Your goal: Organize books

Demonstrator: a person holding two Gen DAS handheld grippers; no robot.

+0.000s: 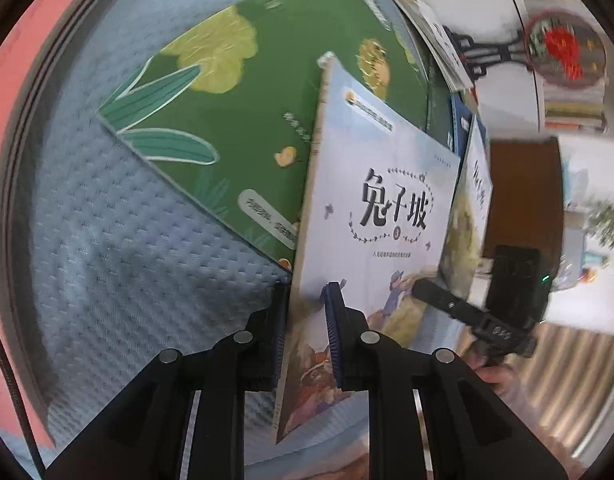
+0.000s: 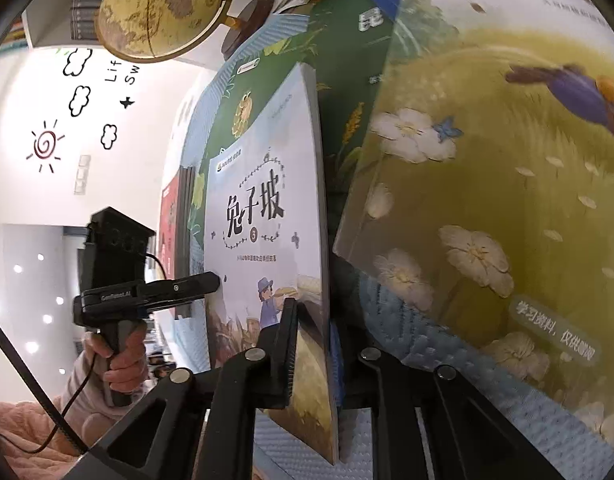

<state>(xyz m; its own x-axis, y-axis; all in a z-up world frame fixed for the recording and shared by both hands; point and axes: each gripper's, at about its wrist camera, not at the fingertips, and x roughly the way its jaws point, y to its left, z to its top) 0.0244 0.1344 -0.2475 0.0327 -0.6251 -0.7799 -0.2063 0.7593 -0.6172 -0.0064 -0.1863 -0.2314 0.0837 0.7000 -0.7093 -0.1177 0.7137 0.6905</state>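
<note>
Above the blue quilted mat (image 1: 119, 240), both grippers pinch one thin paperback (image 1: 387, 208): left gripper (image 1: 305, 332) and right gripper (image 2: 313, 356) clamp its lower edge. Light, floppy; grip near the spine.

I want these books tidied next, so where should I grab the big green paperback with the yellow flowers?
Probably pinch the green paperback along its bare lower-left edge, coming from the left over the blue quilted cloth. It is thin and that edge is clear, while its right side sits behind the upright pale blue book.
</note>
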